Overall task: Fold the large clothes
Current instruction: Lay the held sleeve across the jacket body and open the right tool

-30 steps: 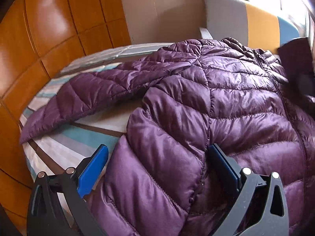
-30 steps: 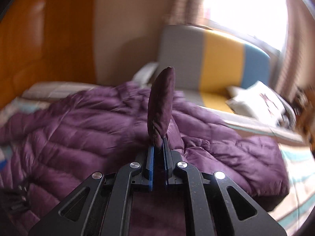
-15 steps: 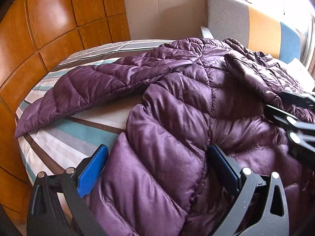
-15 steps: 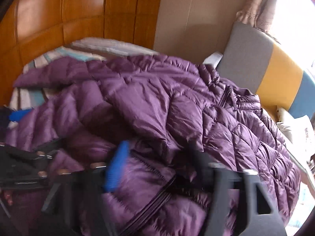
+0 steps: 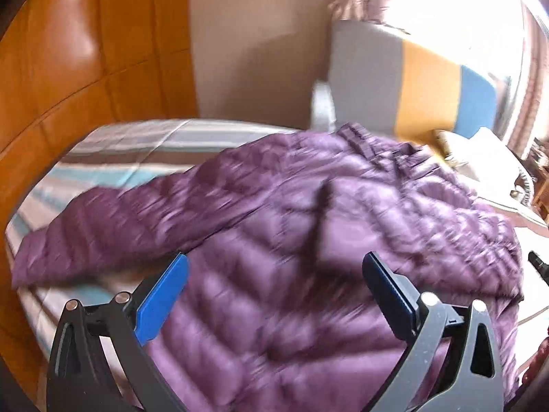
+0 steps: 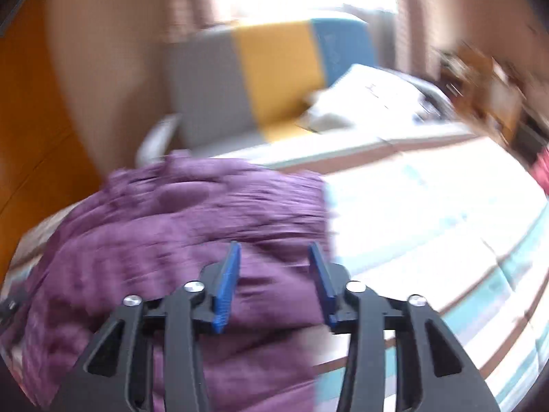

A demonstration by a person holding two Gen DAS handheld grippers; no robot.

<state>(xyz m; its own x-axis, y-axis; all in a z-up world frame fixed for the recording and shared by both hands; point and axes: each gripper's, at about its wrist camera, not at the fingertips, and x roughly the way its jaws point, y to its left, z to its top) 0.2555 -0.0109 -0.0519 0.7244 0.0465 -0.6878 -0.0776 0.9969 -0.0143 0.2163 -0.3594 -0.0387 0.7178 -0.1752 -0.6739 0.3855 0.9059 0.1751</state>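
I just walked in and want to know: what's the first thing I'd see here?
The big shiny purple quilted puffer jacket grabs the eye first, spread across the striped blue, white and brown bedsheet. Next comes the grey, yellow and blue padded sofa behind the bed, under the bright window. Close up, the left gripper stands wide open above the jacket, and the right gripper, jaws closing, holds nothing.

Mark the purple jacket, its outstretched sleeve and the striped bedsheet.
purple jacket (image 5: 291, 309), left wrist view, quilted body.
outstretched sleeve (image 5: 103, 226), left wrist view, mid-sleeve.
striped bedsheet (image 6: 429, 240), right wrist view, bare stretch.
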